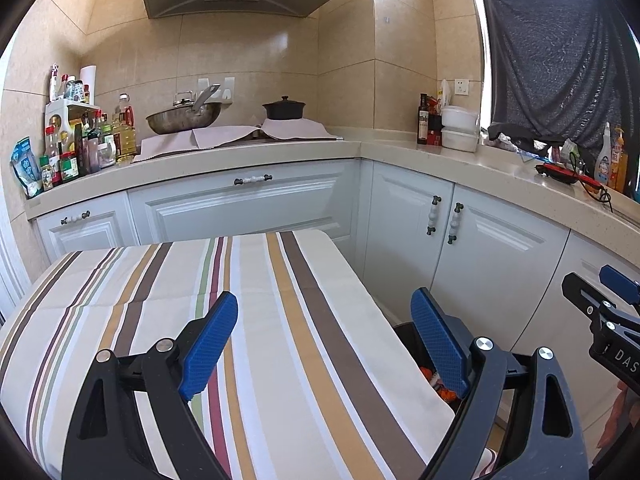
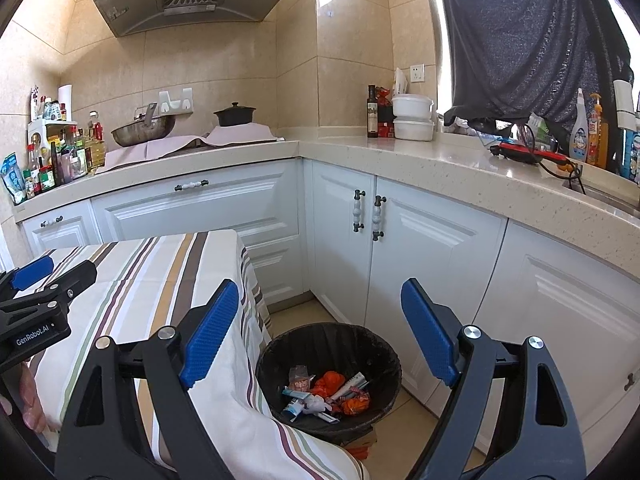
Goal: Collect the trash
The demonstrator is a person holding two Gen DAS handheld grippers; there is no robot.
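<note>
Both tools are empty. The left hand-held gripper [image 1: 324, 340] stands wide over the striped bench [image 1: 160, 280], and nothing lies on the cloth ahead of it. The right hand-held gripper [image 2: 320, 332] is also wide, hanging above the black bin [image 2: 386, 354] on the floor just beyond the bench edge. Below and ahead of it, the trash [image 2: 326, 394] already sits in the bin: wrappers, tubes, orange scraps. The collecting looks done or nearly so, since no loose litter shows on the bench.
</note>
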